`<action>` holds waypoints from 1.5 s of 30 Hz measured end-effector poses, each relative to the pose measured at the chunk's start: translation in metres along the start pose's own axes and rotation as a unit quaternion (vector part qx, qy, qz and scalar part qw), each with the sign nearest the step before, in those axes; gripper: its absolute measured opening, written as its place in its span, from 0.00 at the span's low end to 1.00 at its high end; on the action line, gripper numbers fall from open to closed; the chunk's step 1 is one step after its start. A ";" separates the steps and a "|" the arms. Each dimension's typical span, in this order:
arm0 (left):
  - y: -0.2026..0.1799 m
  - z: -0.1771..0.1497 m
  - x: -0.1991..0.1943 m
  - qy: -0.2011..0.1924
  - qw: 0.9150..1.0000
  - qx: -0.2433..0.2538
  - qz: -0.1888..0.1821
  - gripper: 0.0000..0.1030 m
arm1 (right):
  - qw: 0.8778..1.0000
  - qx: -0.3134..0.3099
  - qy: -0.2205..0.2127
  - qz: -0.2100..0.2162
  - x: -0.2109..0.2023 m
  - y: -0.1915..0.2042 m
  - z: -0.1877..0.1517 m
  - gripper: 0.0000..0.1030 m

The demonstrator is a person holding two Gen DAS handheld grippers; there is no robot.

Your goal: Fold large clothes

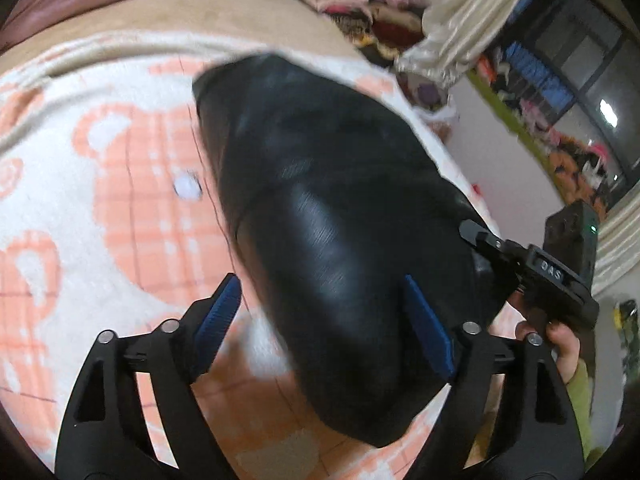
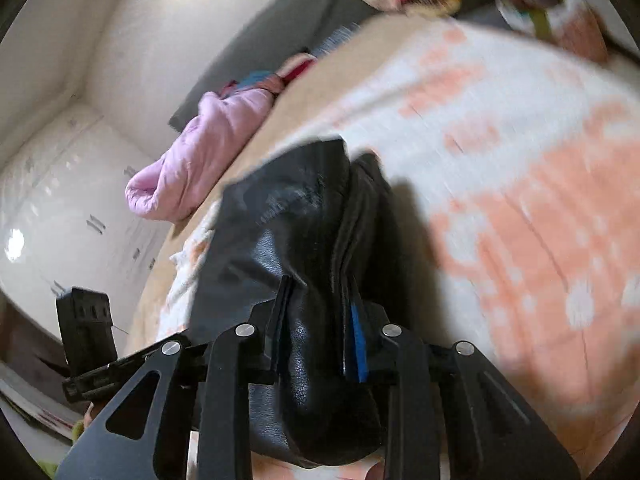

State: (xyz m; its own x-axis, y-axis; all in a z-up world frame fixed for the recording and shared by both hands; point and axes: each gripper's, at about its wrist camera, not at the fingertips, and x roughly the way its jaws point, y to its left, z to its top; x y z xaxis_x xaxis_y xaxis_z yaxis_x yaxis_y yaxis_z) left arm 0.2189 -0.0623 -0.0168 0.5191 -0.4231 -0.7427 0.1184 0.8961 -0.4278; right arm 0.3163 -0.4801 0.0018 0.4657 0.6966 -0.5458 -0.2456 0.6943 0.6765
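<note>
Right wrist view | right tool [image 2: 320, 332] pinches black jacket [image 2: 304, 248] to lift it off blanket [image 2: 540, 220] | left tool [image 1: 324, 320] wide, holding nothing

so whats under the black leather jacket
The black leather jacket lies on a white blanket with peach bear print, which shows around it. Whatever sits directly beneath the jacket is covered.

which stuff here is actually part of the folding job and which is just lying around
In the job:
black leather garment
right gripper, clamped on it
left gripper, open around it

Lying about:
pink garment
clothes pile
curtain
</note>
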 end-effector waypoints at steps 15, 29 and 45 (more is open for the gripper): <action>-0.019 -0.004 0.021 0.010 0.999 0.037 0.037 0.86 | 0.995 -0.039 -0.017 -0.094 -0.024 0.009 -0.028 0.63; 0.000 -0.011 0.013 0.012 0.999 0.036 0.039 0.86 | 0.995 0.101 0.013 0.008 -0.003 -0.010 -0.064 0.44; 0.008 -0.017 0.012 0.006 0.999 0.027 0.044 0.87 | 0.996 -0.002 -0.073 -0.052 -0.031 0.036 -0.002 0.80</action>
State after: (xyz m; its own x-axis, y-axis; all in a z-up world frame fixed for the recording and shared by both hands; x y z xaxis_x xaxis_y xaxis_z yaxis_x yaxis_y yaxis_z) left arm 0.2118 -0.0623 -0.0381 0.5192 -0.3444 -0.7822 0.1191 0.9354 -0.3328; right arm 0.2918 -0.4764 0.0417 0.6071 0.5876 -0.5350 -0.1924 0.7619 0.6185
